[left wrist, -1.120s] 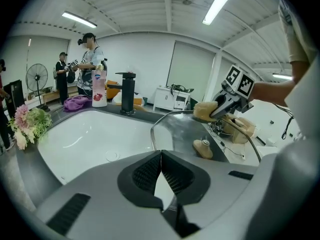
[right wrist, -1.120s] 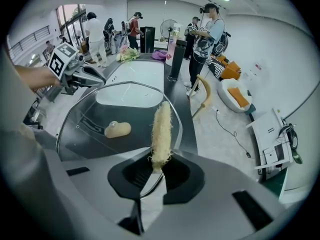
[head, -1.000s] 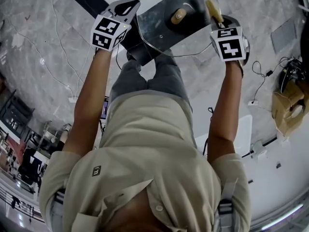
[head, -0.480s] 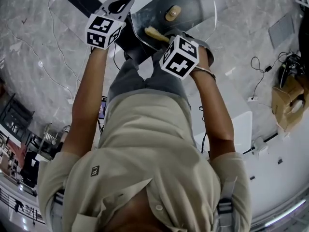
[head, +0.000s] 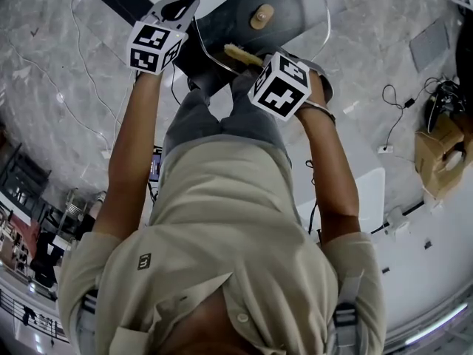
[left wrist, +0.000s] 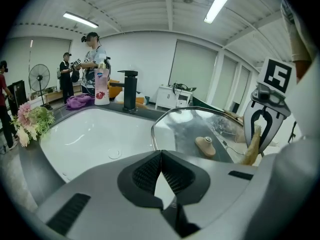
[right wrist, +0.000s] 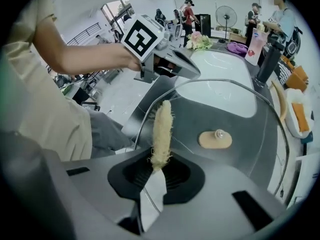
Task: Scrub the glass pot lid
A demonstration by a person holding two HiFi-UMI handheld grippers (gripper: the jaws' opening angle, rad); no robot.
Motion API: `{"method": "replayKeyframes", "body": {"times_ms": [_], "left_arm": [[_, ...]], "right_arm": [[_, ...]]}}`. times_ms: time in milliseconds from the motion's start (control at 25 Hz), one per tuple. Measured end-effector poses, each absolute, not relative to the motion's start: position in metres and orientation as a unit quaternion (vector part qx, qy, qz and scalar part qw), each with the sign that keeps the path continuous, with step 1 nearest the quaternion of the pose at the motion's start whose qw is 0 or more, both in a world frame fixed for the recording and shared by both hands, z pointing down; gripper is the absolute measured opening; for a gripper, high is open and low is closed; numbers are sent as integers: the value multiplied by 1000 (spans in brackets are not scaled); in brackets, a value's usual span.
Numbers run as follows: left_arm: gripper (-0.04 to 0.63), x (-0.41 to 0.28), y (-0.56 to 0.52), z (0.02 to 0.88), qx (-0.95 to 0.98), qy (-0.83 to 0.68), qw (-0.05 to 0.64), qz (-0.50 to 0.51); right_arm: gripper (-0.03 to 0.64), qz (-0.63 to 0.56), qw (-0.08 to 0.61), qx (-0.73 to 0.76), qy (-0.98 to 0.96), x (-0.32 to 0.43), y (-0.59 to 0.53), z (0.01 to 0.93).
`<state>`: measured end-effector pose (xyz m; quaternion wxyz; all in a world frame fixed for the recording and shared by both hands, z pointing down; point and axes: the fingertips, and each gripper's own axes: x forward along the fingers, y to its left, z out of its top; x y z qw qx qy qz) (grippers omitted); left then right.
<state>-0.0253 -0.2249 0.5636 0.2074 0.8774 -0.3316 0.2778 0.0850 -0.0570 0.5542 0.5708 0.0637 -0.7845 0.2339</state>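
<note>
The round glass pot lid (head: 284, 9) with a tan knob (head: 260, 15) is held up over the dark counter. My left gripper (head: 182, 9) is shut on the lid's metal rim at its left side. In the left gripper view the lid (left wrist: 190, 126) and its knob (left wrist: 205, 146) stretch out ahead of the shut left gripper (left wrist: 161, 159). My right gripper (head: 255, 60) is shut on a yellowish fibrous scrubber (head: 240, 52), whose tip lies on the near part of the glass. In the right gripper view the scrubber (right wrist: 162, 131) stands up from the right gripper (right wrist: 160, 166), left of the knob (right wrist: 215, 139).
A white sink (left wrist: 85, 139) with a black faucet (left wrist: 129, 90) lies beyond the lid. A soap bottle (left wrist: 101, 86), a purple cloth (left wrist: 79, 101) and flowers (left wrist: 32, 121) sit round it. People stand in the background (left wrist: 92, 49). Cables and a box (head: 440, 161) lie on the floor.
My right gripper has swung with the scrubber from the lid's right edge across to its near middle. The left gripper and lid have shifted slightly left.
</note>
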Motion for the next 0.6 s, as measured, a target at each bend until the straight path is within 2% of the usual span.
{"method": "replayKeyframes", "body": {"times_ms": [600], "left_arm": [[15,-19,-228,559,881,-323,176,297]], "right_arm": [[51,260,598,211,-728,215,-144,550]]}}
